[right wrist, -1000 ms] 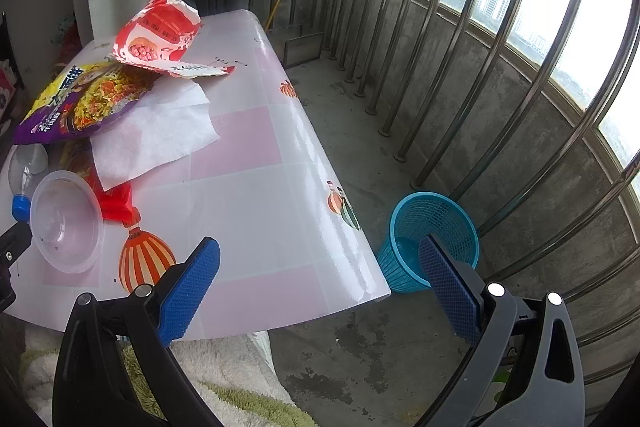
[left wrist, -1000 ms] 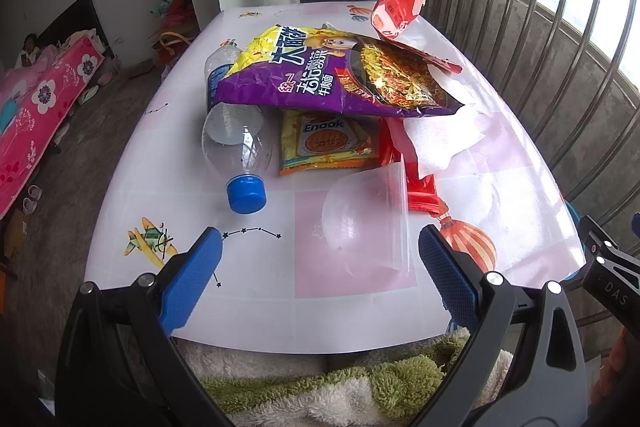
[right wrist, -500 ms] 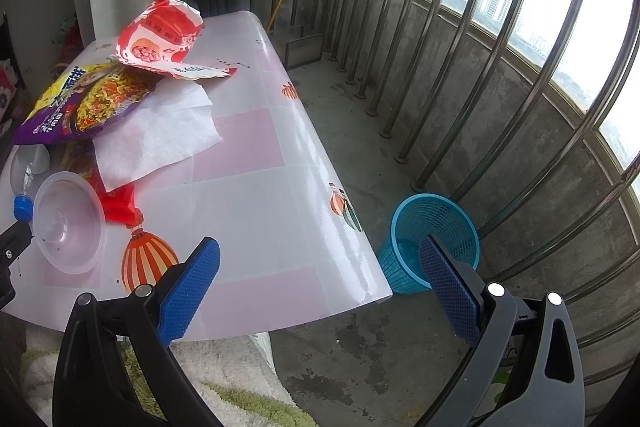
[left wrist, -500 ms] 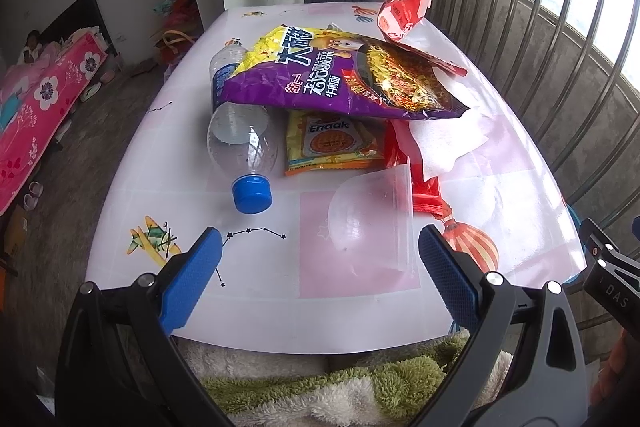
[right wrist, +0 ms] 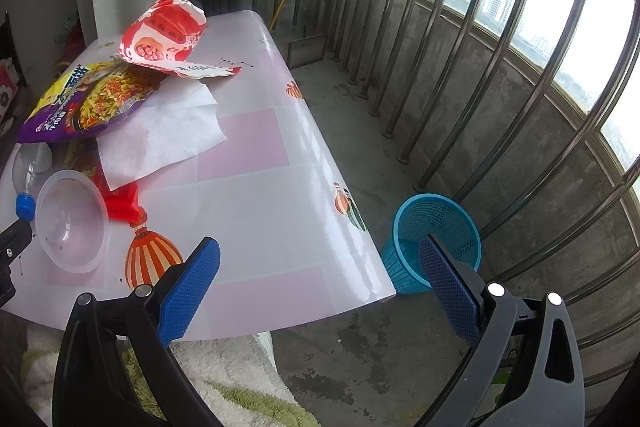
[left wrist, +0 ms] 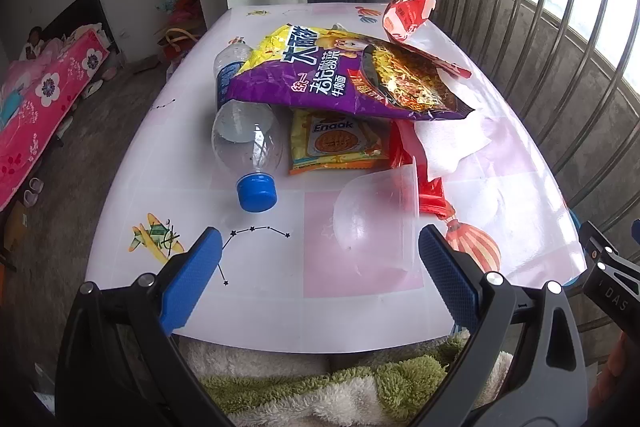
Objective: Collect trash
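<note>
1. Nothing looks collected yet, as far as I can judge. The blue mesh wastebasket (right wrist: 436,241) stands on the floor just past the table's (right wrist: 256,211) corner, and what shows of its inside looks empty.
2. All the trash lies on the table: a clear plastic bowl (left wrist: 376,223) tipped on its side nearest the front edge, a blue-capped plastic bottle (left wrist: 248,143) lying flat, and a purple noodle bag (left wrist: 344,75) draped over a yellow Enaak packet (left wrist: 336,143).
3. A white tissue (right wrist: 160,135) and a red wrapper (right wrist: 120,199) sit beside the bowl; a red snack bag (right wrist: 164,31) stands farther back.
4. The left gripper (left wrist: 320,267) hovers low over the near edge, fingers spread wide and holding nothing, with the bowl just ahead between them.
5. The right gripper (right wrist: 320,275) is also spread and empty, aimed past the table corner toward the basket.
</note>
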Demonstrator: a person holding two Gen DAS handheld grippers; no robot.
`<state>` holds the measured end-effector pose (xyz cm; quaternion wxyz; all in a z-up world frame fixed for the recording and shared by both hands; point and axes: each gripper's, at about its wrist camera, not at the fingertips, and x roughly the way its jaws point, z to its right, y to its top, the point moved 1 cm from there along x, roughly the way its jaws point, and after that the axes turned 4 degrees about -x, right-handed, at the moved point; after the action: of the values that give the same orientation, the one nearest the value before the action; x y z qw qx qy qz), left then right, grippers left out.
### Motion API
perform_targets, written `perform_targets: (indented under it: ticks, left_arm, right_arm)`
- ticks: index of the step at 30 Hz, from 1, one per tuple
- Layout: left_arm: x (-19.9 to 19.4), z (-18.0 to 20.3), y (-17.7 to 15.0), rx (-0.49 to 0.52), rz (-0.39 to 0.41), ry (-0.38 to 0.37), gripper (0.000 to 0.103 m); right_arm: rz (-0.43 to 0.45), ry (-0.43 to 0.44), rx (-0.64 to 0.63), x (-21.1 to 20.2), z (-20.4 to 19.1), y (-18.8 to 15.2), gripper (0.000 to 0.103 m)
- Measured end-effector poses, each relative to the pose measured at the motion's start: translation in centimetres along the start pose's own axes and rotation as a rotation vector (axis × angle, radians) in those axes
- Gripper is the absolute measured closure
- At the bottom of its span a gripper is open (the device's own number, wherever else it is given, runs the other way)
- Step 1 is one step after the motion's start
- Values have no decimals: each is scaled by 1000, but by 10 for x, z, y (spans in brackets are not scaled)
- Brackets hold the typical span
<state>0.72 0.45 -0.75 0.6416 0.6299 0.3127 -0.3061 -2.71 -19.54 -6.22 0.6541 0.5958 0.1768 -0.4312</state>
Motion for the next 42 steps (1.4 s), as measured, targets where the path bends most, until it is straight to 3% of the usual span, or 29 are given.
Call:
perform_targets:
  ticks: [12, 14, 16, 18, 22, 23, 25, 26, 30, 34, 42]
  left_arm:
    - [1, -13, 1, -34, 3, 6, 9]
    - [0, -26, 7, -37, 30, 45, 9]
    - [-1, -51, 12, -107, 58, 99, 9]
    - [-1, -68, 15, -164, 61, 95, 9]
    - [2, -86, 16, -168, 84, 21, 9]
    - [1, -88, 14, -161, 93, -21, 9]
    - [-1, -92, 8, -164, 120, -194, 9]
    - [0, -92, 8, -175, 122, -225, 9]
    - [2, -69, 3, -105, 127, -256, 9]
    - [3, -45, 2, -41, 123, -312, 9]
    - [19, -12, 3, 58, 83, -369, 9]
  right_arm:
    - [19, 9, -12, 0, -6, 4, 6]
    - [57, 10, -23, -3, -6, 8, 6]
    - [117, -5, -35, -7, -7, 13, 6]
    - [167, -7, -60, -8, -11, 20, 6]
    - [210, 55, -83, -4, -24, 30, 6]
    - [218, 85, -79, -1, -27, 32, 6]
    - [228, 119, -63, 2, -30, 34, 6]
    - [231, 134, -55, 5, -31, 37, 6]
    - [258, 179, -49, 9, -39, 39, 6]
    - [207, 268, 4, 22, -38, 39, 6]
    - [-5, 508, 98, 62, -33, 31, 48]
